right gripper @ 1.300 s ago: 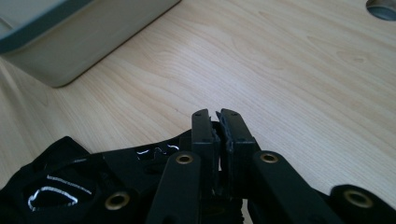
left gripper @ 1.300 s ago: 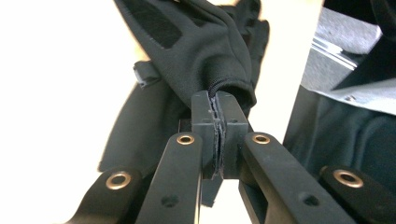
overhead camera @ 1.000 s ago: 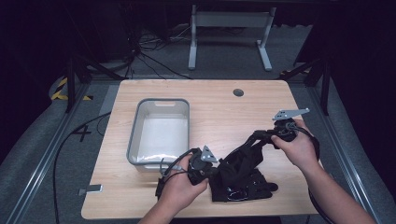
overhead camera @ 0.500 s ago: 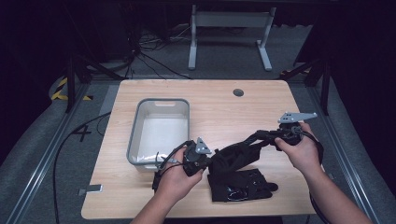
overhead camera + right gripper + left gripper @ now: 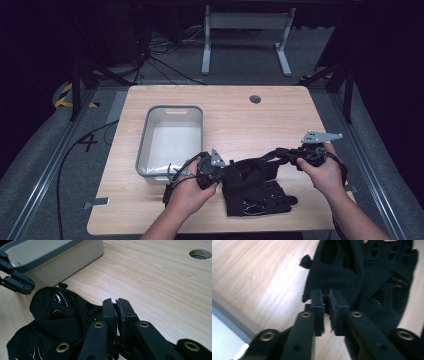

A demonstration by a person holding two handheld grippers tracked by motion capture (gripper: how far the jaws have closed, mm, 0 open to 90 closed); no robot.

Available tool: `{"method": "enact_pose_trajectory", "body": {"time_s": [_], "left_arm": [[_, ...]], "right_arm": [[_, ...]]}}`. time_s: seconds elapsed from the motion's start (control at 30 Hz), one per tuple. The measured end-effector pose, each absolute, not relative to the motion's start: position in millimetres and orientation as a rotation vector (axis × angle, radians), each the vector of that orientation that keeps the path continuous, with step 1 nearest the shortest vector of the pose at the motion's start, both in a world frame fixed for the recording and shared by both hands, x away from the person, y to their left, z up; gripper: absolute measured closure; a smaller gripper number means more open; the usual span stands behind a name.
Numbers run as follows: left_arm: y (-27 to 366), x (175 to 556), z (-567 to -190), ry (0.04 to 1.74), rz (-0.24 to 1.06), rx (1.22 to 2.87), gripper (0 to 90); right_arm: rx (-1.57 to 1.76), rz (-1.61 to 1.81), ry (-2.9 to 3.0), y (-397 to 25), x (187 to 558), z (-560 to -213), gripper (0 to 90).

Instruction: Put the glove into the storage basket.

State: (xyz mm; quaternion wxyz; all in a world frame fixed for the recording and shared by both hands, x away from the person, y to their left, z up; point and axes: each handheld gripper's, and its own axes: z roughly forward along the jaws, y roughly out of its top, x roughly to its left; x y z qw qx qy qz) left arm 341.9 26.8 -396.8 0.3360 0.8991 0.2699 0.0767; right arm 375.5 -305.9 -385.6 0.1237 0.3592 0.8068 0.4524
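High view: the black fabric glove with glossy patches (image 5: 252, 187) lies on the light wooden table (image 5: 270, 120), near the front edge, just right of the grey rectangular plastic bin (image 5: 171, 140); the left gripper (image 5: 220, 170), in the person's left hand (image 5: 192, 192), sits at the glove's left edge; the right gripper (image 5: 280, 152), in the right hand (image 5: 320, 172), pulls a strip of the glove up and out to the right, so the cloth stretches between the two; a round hole (image 5: 255, 99) shows far up the tabletop.

Left gripper view: the jaws are closed down on the glove (image 5: 362, 277), pinching a bit of its near hem, with only a slim gap between the pads (image 5: 318, 305); the rest of the glove spreads flat on the wood beyond; the bin's rim (image 5: 227, 315) cuts the lower left corner.

Right gripper view: the jaws are clamped together on a fold of the glove (image 5: 57, 315), fabric trapped between the pads (image 5: 108, 312); the bin (image 5: 57, 257) stands behind, and the left gripper (image 5: 17, 282) pokes in at the far left.
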Motion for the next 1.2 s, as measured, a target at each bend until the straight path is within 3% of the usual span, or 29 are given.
{"method": "enact_pose_trajectory", "body": {"time_s": [0.13, 0.3, 0.53, 0.83, 1.2], "left_arm": [[27, 338, -393, 0.678, 0.159, 2.336, 71.6], [23, 330, -391, 0.654, 0.082, 2.358, 76.2], [18, 331, -394, 0.668, 0.072, 2.367, 73.8], [38, 336, -384, 0.735, 0.114, 2.299, 69.9], [64, 326, -382, 0.809, 0.130, 2.248, 67.3]], "right_arm": [[0.998, 1.345, 2.346, -307, 368, -385, 85.6], [0.958, 1.365, 2.361, -314, 350, -386, 89.4], [0.973, 1.343, 2.390, -318, 345, -394, 89.4], [0.986, 1.301, 2.463, -301, 379, -395, 87.7], [0.906, 1.122, 2.668, -245, 437, -424, 77.1]]}}
